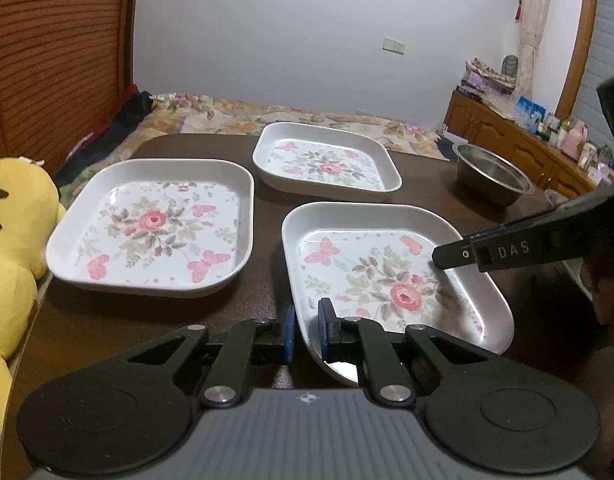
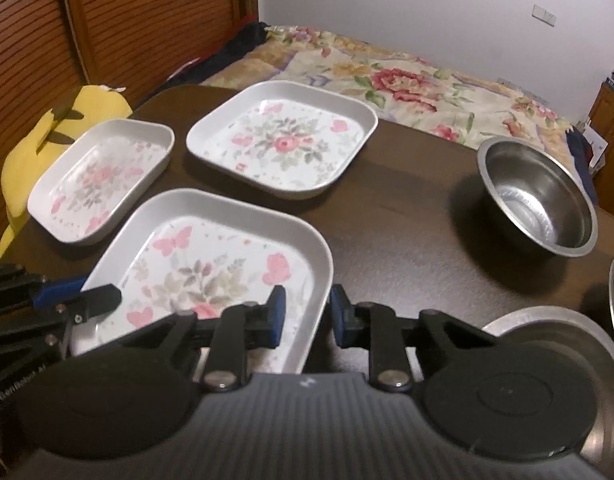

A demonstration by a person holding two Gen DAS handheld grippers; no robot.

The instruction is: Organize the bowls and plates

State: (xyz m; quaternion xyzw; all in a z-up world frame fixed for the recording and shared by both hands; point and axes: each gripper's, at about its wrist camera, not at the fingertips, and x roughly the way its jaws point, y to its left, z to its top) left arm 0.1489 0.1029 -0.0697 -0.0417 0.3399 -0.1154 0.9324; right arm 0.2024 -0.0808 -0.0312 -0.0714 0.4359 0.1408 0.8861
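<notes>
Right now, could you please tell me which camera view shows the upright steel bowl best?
The right wrist view: the steel bowl stands whole and unobstructed on the dark table, its shiny, empty inside open to the camera. The left wrist view shows the same bowl only small and far off near the table's far right edge, its inside mostly hidden.

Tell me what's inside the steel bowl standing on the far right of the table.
The steel bowl looks empty: only its shiny bare bottom and inner wall show, with reflections. The near inner wall is hidden behind its own rim, so anything small lying tight against that side cannot be seen.
</notes>
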